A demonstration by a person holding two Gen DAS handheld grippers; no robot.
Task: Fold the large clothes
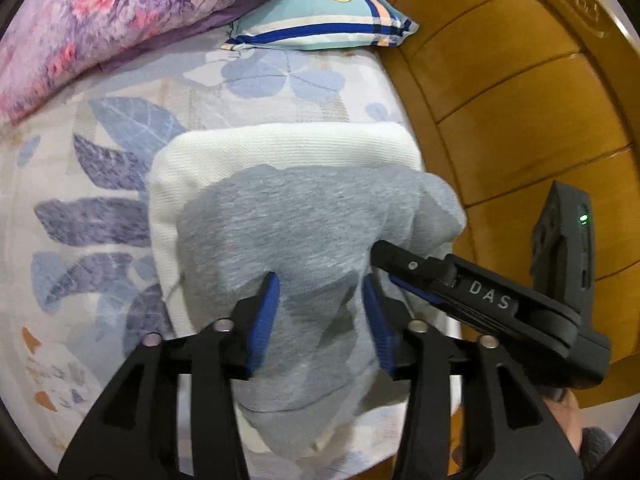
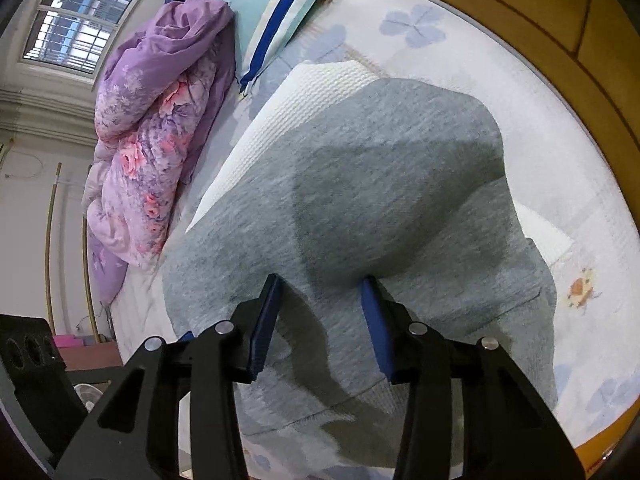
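Grey garment (image 1: 288, 232) lies folded on a white knit piece (image 1: 280, 144), both on the floral sheet (image 1: 100, 160) at the bed's right side. The white piece's right edge sits just beside the mattress edge; the wooden frame (image 1: 520, 100) curves close along it, so little room there.

Open sheet to the left of the stack, up to the purple quilt (image 1: 80, 20) and striped pillow (image 1: 320, 12) near the head.

Left gripper (image 1: 318, 284): jaws spread wide, over the grey fabric, nothing pinched. Whether the pads touch the cloth, can't tell.

Right gripper (image 2: 320, 284): jaws also wide apart, holding nothing, above the grey garment (image 2: 360, 184). In the left view it comes in from the right, fingertip over the grey's right edge (image 1: 384, 250).

Right view: white knit (image 2: 312, 84) shows only along the far-left edge and a corner at right (image 2: 548, 232); the rest is covered by grey. Gripper shadow darkens the centre, folds hard to read there. Near hem is cut off behind both gripper bodies. Window (image 2: 80, 20) at far left.
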